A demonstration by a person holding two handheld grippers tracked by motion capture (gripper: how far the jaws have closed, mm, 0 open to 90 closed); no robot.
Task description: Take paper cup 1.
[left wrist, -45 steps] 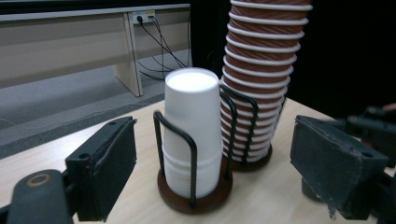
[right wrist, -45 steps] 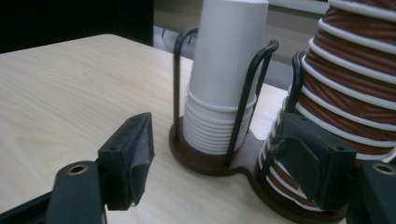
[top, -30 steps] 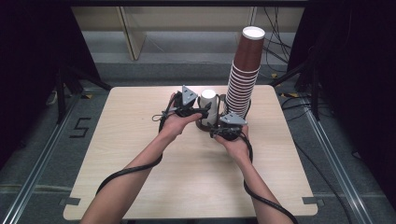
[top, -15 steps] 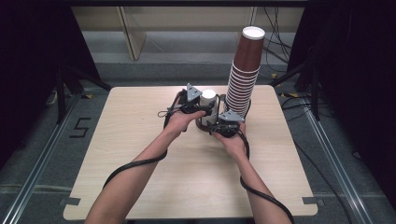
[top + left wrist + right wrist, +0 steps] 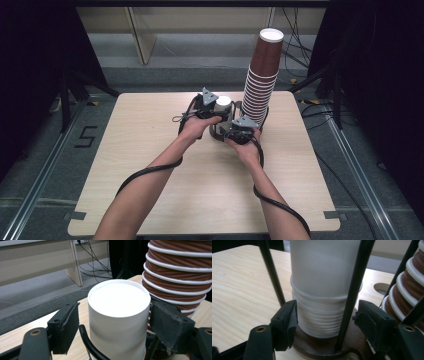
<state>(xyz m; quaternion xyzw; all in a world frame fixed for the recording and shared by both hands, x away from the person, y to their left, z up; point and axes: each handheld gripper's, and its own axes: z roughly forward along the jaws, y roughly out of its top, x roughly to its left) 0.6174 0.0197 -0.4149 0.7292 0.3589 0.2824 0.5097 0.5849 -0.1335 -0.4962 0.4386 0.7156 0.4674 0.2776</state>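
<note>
Flanking: left gripper (image 5: 113,327) has its black jaws on either side of the top white cup (image 5: 118,315), spread, with a gap visible at the left jaw and the right jaw close against the cup wall; whether it grips cannot be told
Right gripper (image 5: 325,325): low beside the white cup stack (image 5: 322,315), jaws apart, each one short of the nested rims at the stack's foot
White cup stack base: sits on a brown round holder (image 5: 322,347) with thin black upright rods (image 5: 352,290), between the right gripper's jaws
Brown cup tower (image 5: 262,80): just beyond and to the right of both grippers, upside down, ribbed with white rims
Hands: left hand (image 5: 197,127) and right hand (image 5: 242,145) close together at the far middle of the table (image 5: 150,175)
Cables: trail back along both forearms
</note>
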